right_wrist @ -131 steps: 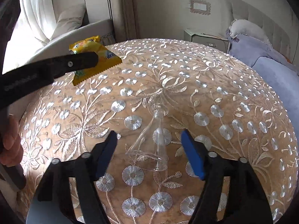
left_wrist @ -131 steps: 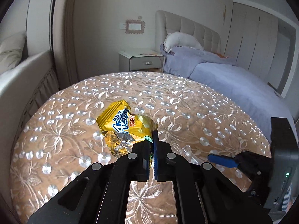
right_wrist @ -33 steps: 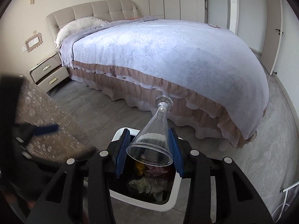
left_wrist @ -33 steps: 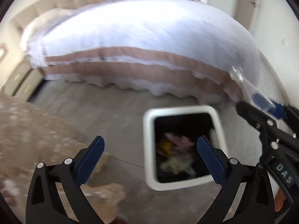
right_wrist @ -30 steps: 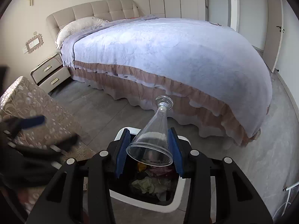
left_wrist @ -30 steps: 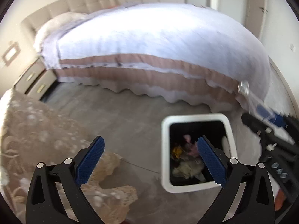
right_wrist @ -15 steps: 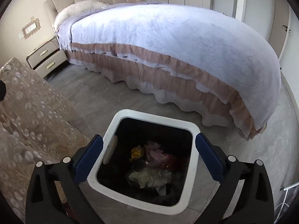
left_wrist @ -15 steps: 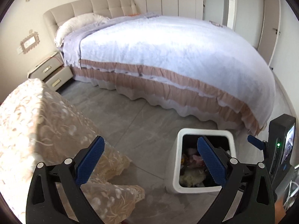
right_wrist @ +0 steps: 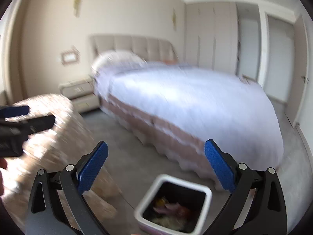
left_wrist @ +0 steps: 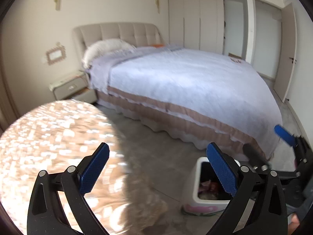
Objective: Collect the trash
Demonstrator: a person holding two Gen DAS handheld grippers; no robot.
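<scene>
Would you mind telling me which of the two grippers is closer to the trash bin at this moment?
The right gripper: the trash bin sits just below its open jaws, while the left gripper hangs over by the table.

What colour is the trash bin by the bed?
White outside, black inside; the trash bin shows best in the right wrist view.

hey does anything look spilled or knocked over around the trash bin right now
Nothing stands out. The white trash bin stands upright on the floor beside the bed, with its trash inside and none visible on the floor around it. Both frames are motion-blurred, so small scraps could go unseen.
</scene>
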